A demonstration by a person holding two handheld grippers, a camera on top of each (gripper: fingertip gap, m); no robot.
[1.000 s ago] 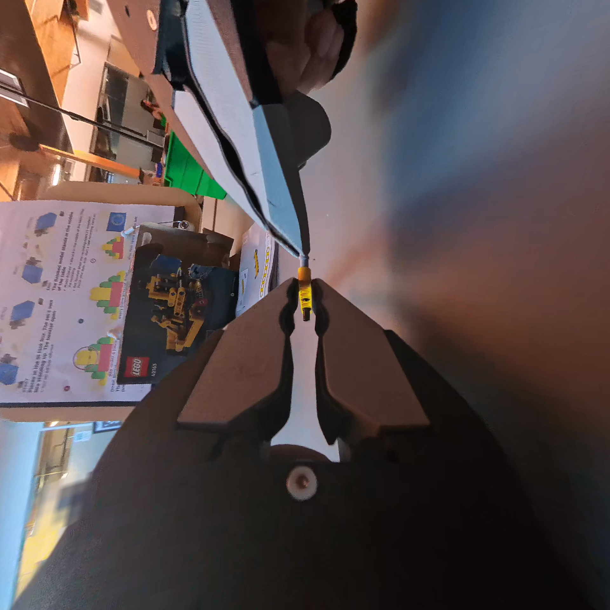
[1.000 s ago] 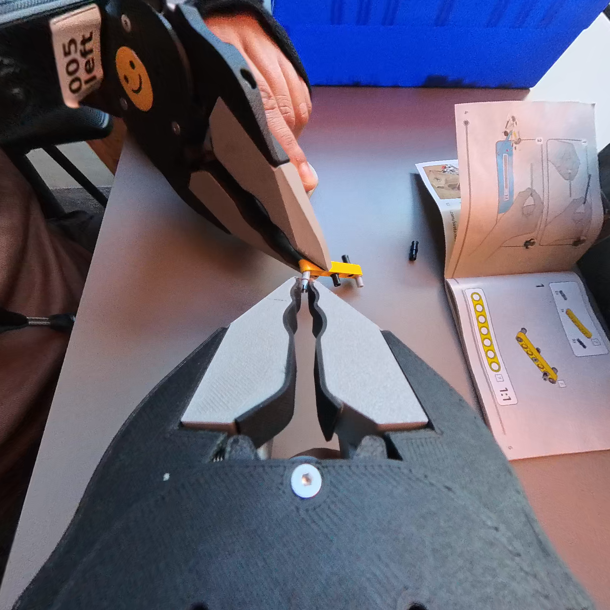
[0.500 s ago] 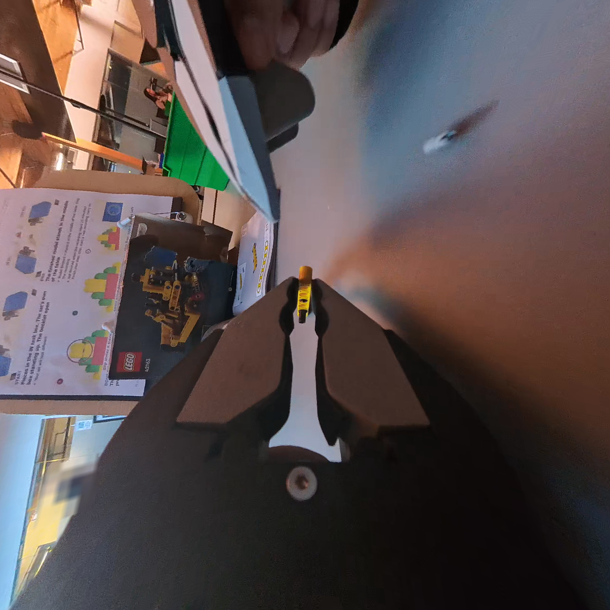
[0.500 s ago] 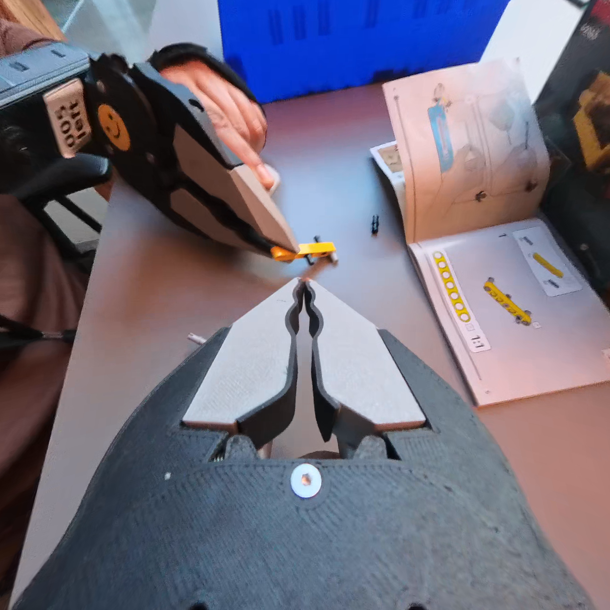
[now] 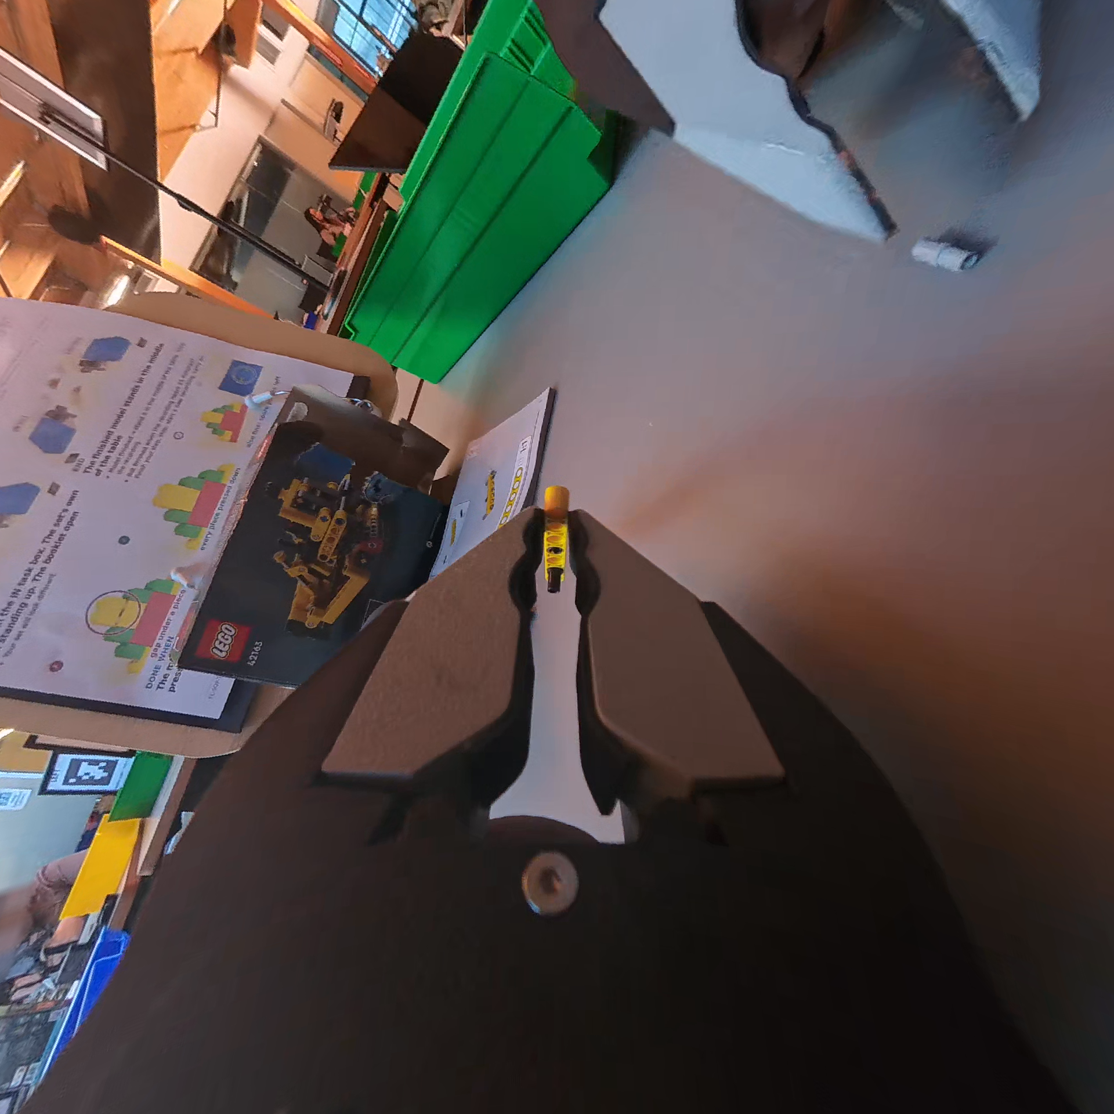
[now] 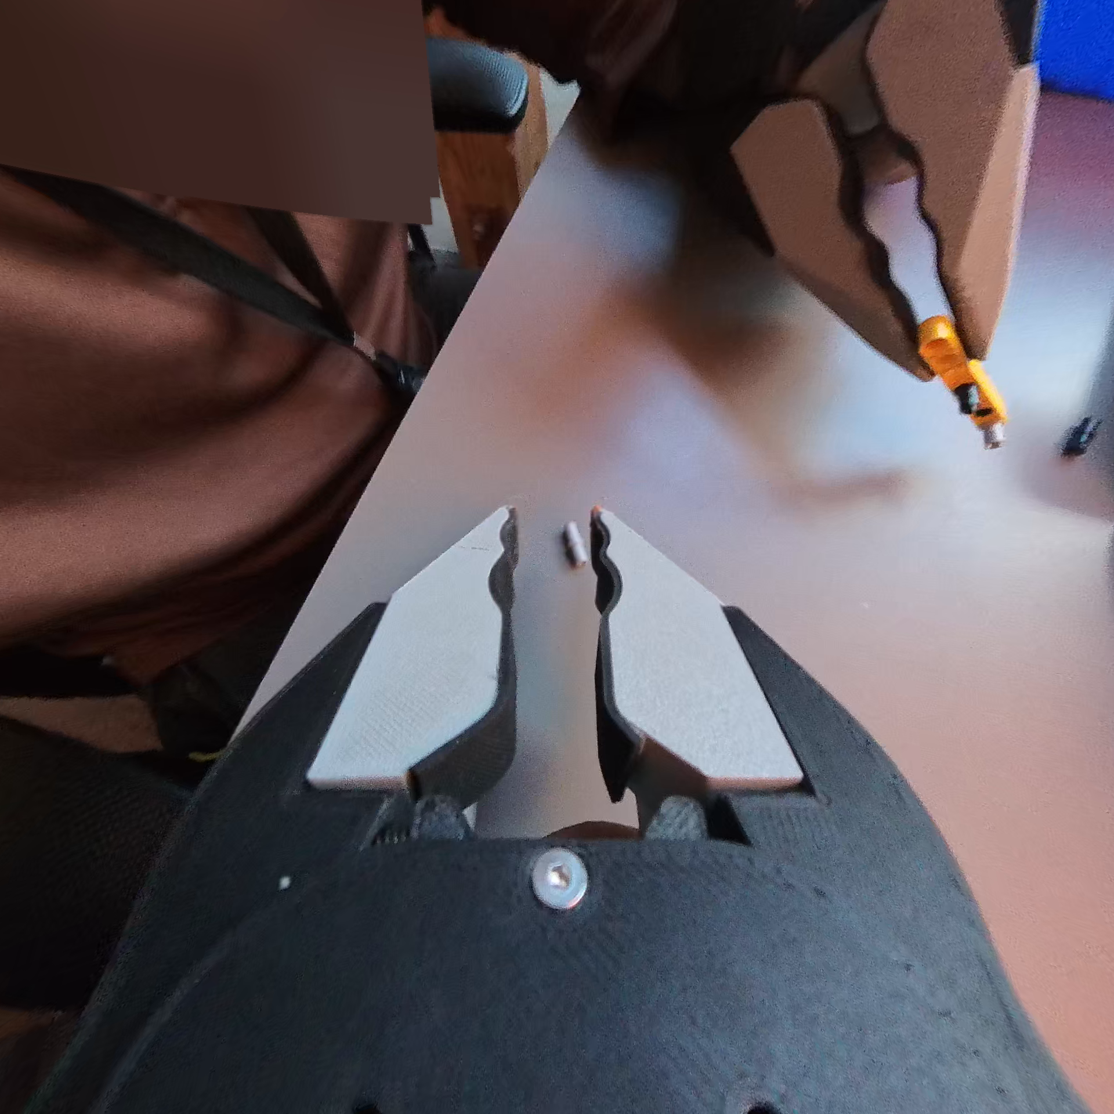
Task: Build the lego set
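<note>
My left gripper (image 5: pixel 555 518) is shut on a yellow Lego beam (image 5: pixel 555 536) with pins in it and holds it above the table. It also shows in the right wrist view (image 6: pixel 946 361) at the upper right, with the beam (image 6: pixel 964 386) sticking out past its tips. My right gripper (image 6: pixel 553 518) is open and low over the table near its edge. A small grey pin (image 6: pixel 574 545) lies on the table between its fingertips. The same pin (image 5: pixel 940 254) shows at the upper right of the left wrist view, by the right gripper's fingers (image 5: pixel 777 157).
The open instruction booklet (image 5: pixel 503 482) and the dark Lego box (image 5: pixel 313 542) lie at the left, beside a printed sheet (image 5: pixel 108 512). Green bins (image 5: pixel 482 211) stand farther back. A small black pin (image 6: pixel 1079 437) lies at the right. A person sits at the table's edge (image 6: pixel 422 392). Across from one pair of fingers to the other is roughly 12 cm.
My right gripper drew away from the beam, swung left toward the table's edge, and opened over the grey pin lying there. My left gripper kept hold of the yellow beam.
</note>
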